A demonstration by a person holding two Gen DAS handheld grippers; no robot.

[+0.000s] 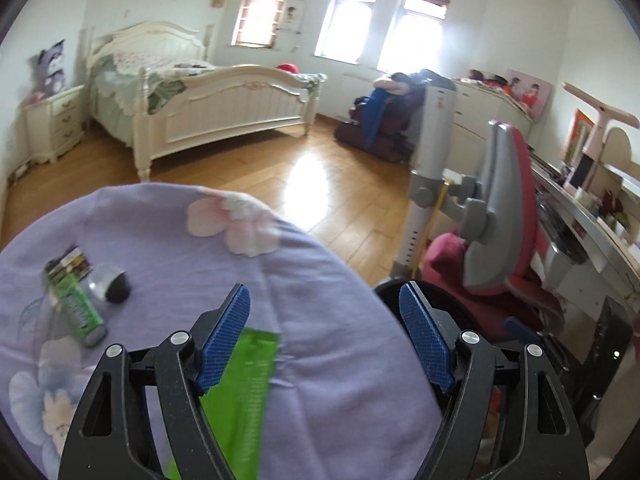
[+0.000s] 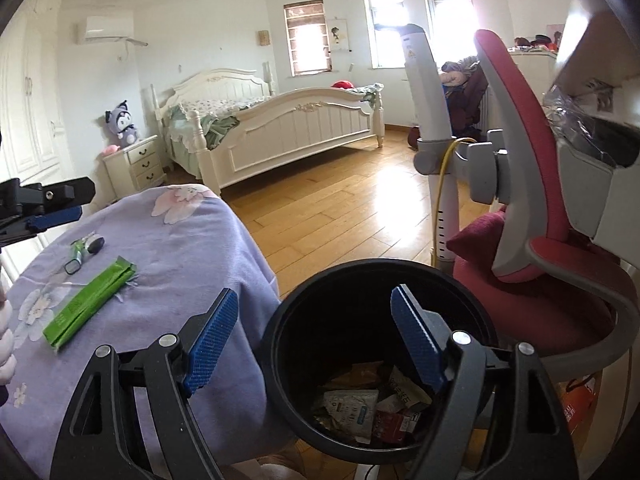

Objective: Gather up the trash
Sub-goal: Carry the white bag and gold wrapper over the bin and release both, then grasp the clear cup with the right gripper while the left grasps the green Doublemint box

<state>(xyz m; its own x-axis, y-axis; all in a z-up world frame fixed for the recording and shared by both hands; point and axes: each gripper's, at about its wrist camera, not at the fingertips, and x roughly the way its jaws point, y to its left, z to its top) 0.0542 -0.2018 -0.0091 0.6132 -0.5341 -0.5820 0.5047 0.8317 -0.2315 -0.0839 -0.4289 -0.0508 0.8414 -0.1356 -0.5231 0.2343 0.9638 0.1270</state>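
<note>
The black trash bin [image 2: 380, 356] stood on the wooden floor [image 2: 340, 204] just beside the tabletop [image 2: 192, 248], which was draped in a lilac flowered cloth. Inside the bin lay several crumpled wrappers [image 2: 360, 408], white, brown and red. The right hand-held gripper [image 2: 316, 344] hung over the bin's near rim with its blue-padded jaws spread wide and nothing between them. On the cloth, to the left of the bin, lay a long green packet [image 2: 90, 306], flat and at a slant. Farther from the bin than the packet sat a small cluster of litter: a green tube-like wrapper [image 1: 78, 308] touching a clear crumpled piece with a dark end [image 1: 110, 284]. The left hand-held gripper [image 1: 324, 336] hovered above the tabletop, its jaws likewise wide apart and empty; the green packet showed beneath its left finger, and whether the finger touched it could not be told. The bin's rim peeked out just past the cloth's edge by that gripper's right finger. On the far side of the bin stood a pink and grey chair [image 2: 528, 200]. Well beyond the bin, across the floor, stood a white bed [image 2: 288, 128].
</note>
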